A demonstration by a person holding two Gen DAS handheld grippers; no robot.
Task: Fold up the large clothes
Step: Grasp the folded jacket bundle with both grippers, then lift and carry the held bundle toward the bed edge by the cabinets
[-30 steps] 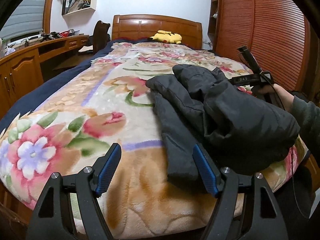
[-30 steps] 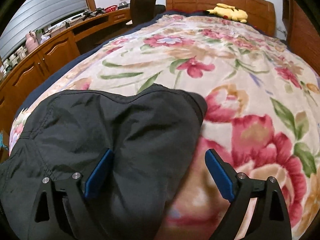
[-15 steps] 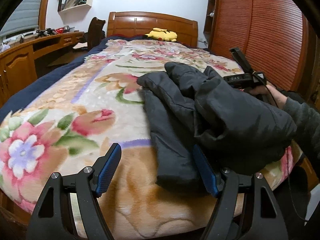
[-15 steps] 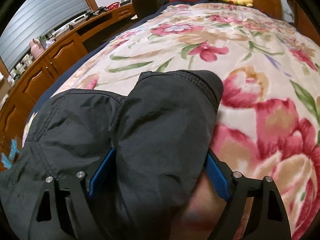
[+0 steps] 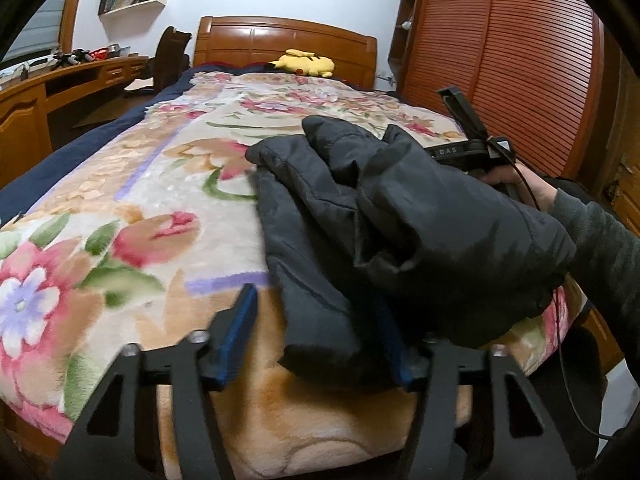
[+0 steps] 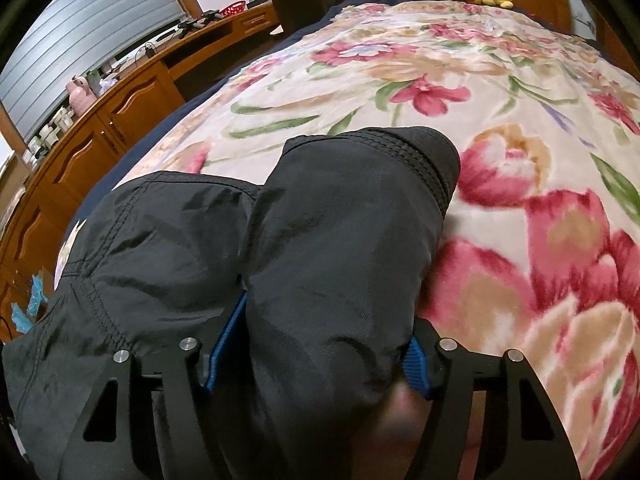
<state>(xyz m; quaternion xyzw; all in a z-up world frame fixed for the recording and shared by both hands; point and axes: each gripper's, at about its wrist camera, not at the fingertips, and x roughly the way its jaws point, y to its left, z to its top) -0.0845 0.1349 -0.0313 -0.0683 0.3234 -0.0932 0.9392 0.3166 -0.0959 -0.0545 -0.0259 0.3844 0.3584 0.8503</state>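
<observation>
Jacket [image 5: 400, 232] lies bunched at the bed's [image 5: 140, 184] near right corner, long axis running near to far. Left gripper [image 5: 316, 336] has just been closing, near hem between its jaws, not yet pinched. Right gripper [image 6: 316, 344] clamps a sleeve fold.

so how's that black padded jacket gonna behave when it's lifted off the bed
The black jacket looks puffy and creased, so it will likely sag and unfold when lifted. Its smooth shell may slip between the gripper pads. It is probably light for its bulk.
</observation>
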